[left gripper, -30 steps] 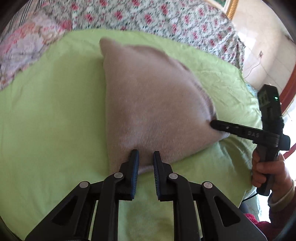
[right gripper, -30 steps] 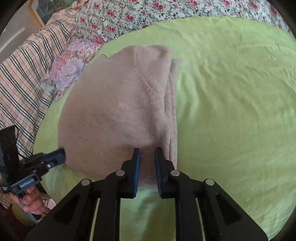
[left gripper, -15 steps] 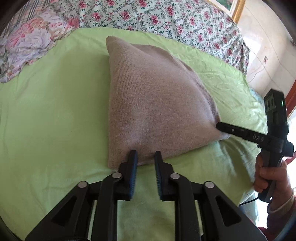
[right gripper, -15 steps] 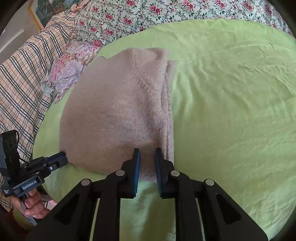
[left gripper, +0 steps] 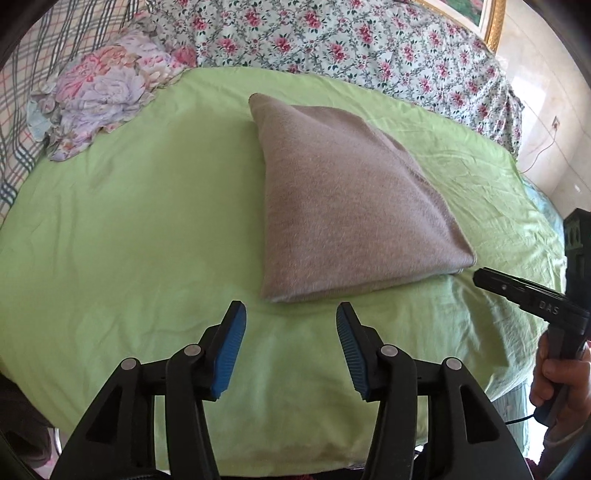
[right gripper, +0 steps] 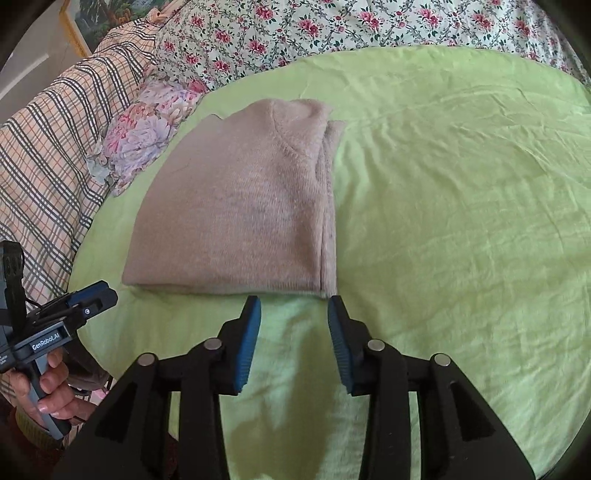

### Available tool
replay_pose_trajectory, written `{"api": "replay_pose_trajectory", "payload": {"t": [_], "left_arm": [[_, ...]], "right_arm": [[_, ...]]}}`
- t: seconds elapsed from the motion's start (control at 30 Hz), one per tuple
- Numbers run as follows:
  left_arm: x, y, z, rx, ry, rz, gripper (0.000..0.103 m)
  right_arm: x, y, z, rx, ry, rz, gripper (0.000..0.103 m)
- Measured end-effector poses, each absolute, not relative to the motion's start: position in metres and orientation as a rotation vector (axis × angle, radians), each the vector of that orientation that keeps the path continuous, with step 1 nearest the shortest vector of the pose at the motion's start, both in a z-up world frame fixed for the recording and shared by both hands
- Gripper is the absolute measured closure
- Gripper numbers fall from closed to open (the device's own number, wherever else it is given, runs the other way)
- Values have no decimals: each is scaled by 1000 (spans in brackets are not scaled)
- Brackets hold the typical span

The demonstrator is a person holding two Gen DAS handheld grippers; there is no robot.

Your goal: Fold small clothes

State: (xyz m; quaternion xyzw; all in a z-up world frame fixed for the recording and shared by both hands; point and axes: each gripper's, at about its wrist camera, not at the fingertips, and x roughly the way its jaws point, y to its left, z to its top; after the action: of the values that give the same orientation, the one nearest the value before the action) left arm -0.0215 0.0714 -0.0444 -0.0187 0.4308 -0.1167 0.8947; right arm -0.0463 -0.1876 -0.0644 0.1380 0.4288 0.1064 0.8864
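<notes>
- left gripper [left gripper: 290, 314]: jaws spread wide, blue pads [left gripper: 231, 347] exposed, holding nothing. Tips sit just short of the near folded edge of the sweater [left gripper: 340, 206], not touching it.
- right gripper [right gripper: 293, 308]: also wide open, nothing between the blue pads [right gripper: 247, 343]. Tips just shy of the sweater's [right gripper: 236, 210] near edge, at its right-hand corner; no contact visible.
- Left wrist view: right gripper's [left gripper: 517, 290] black tip comes in from the right, just beside the sweater's right corner, with a small gap. Hand [left gripper: 561, 391] on its grip.
- Right wrist view: left gripper [right gripper: 88, 301] at lower left, near the sweater's left corner, apart from it.
- sweater: beige knit, folded into a compact rectangle, lying flat on the green sheet [left gripper: 129, 229]. Neckline at the far end, layered edges stacked along its right side in the right wrist view.
- Beyond the sheet: floral bedspread [right gripper: 332, 26], crumpled floral cloth [left gripper: 99, 88], plaid blanket [right gripper: 48, 155].
</notes>
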Motion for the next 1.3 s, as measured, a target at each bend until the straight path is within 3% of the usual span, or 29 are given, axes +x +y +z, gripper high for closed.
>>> {"api": "replay_pose_trajectory", "payload": {"t": [0.1,0.2,0.27,0.37,1.3], "left_arm": [[-27,74,-44,-29,893,-226,44],[-29,74,-41,-13,893,-200,29],[-28,72,-39,23,882,-166,26],[-31,68,-36,58,871,-149,21],[-22,75,-42,175,919,3,20]], "right_arm": [[-52,-187,-65,294,896,224,57],[-57,-187,-64,302,886,240,41],[-58,-186,-64,300,881,239,32],[-59,-185,-62,295,880,241,29],[-51,-165,-52,227,881,270,19]]}}
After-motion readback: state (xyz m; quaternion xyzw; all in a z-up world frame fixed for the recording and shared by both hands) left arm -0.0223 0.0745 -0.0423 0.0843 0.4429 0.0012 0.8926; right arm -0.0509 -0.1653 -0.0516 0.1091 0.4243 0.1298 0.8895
